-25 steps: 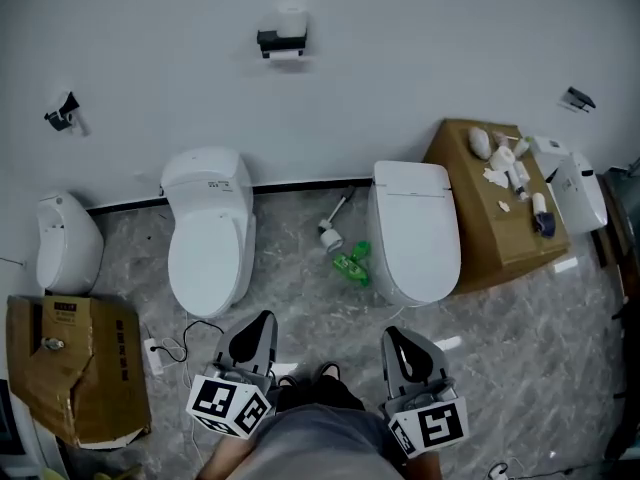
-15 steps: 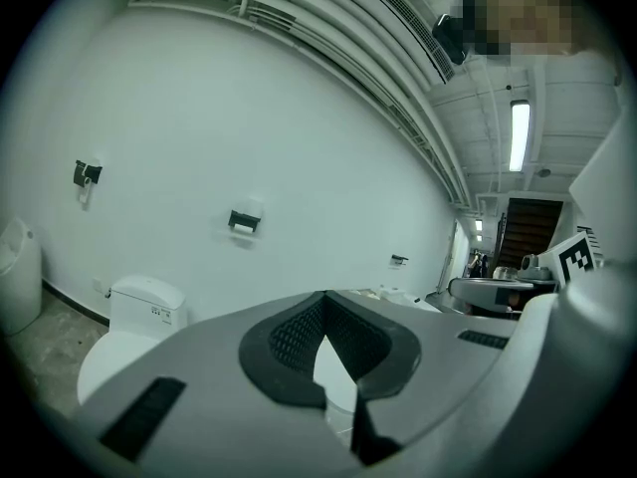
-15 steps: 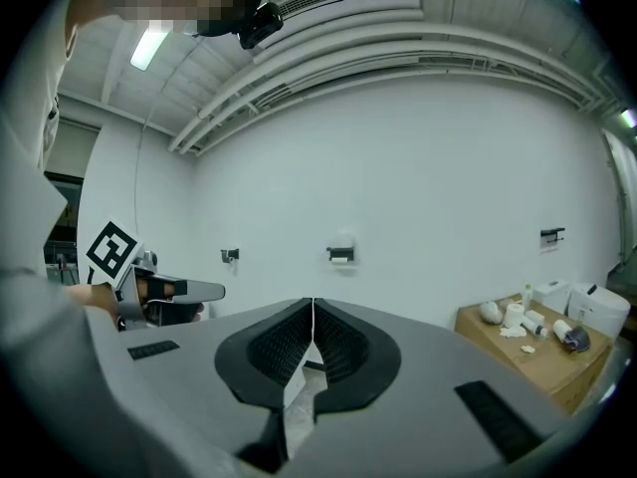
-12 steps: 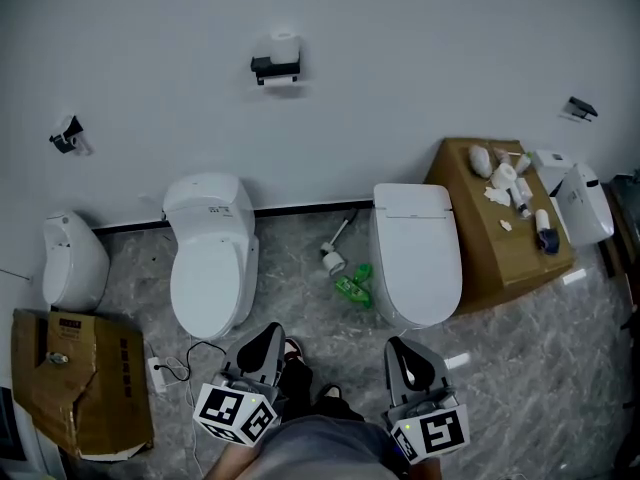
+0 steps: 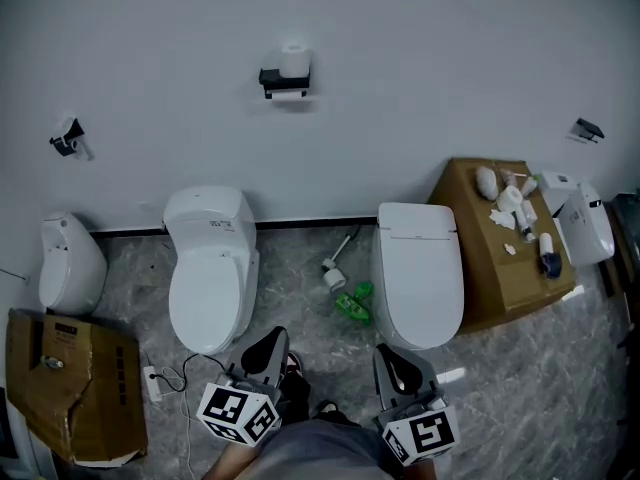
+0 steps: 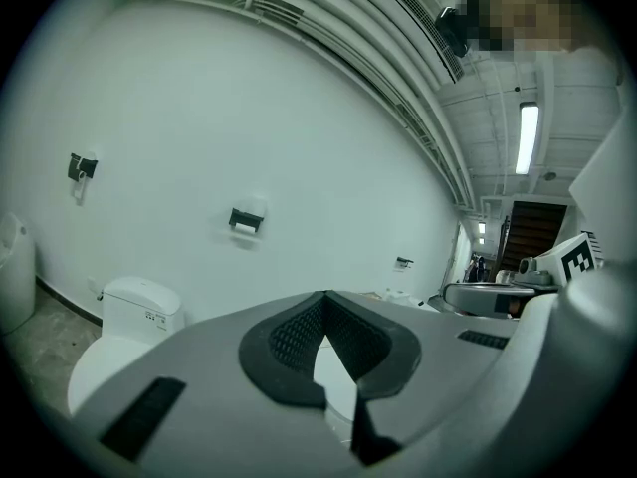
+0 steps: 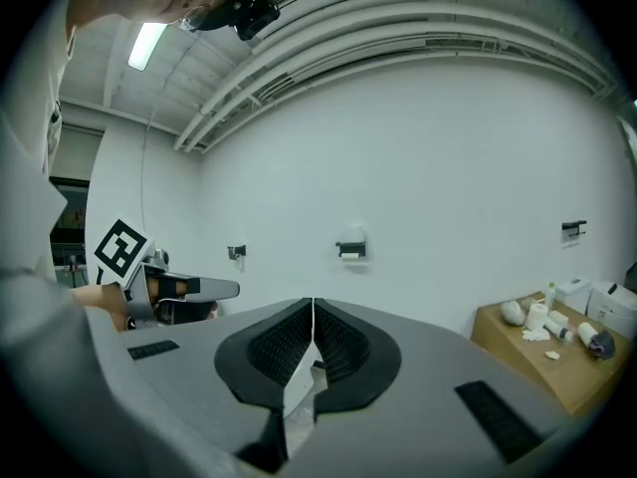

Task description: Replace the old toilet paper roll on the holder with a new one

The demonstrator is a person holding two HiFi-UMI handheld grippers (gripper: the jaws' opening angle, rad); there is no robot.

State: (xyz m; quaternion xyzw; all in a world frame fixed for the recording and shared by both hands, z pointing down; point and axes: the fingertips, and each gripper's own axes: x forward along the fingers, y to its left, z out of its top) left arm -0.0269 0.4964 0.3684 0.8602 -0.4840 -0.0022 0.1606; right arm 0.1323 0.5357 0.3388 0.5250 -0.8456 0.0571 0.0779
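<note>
At the bottom of the head view, the left claw (image 5: 268, 346) and right claw (image 5: 392, 360) are carried side by side, each closed with its pads together on nothing. Over the last second both have edged forward, so the left toilet (image 5: 208, 268) and right toilet (image 5: 420, 268) now lie just ahead of them. Beyond, high on the white wall (image 5: 450, 48), the holder (image 5: 284, 80), with a white roll (image 5: 294, 60) standing on top, is well apart from both claws. I judge this is only the approach, with nothing swapped yet.

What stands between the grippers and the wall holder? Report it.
Nothing directly in front of the holder. A toilet stands almost beneath it; a toilet brush and green bottle lie on the floor to its right.
</note>
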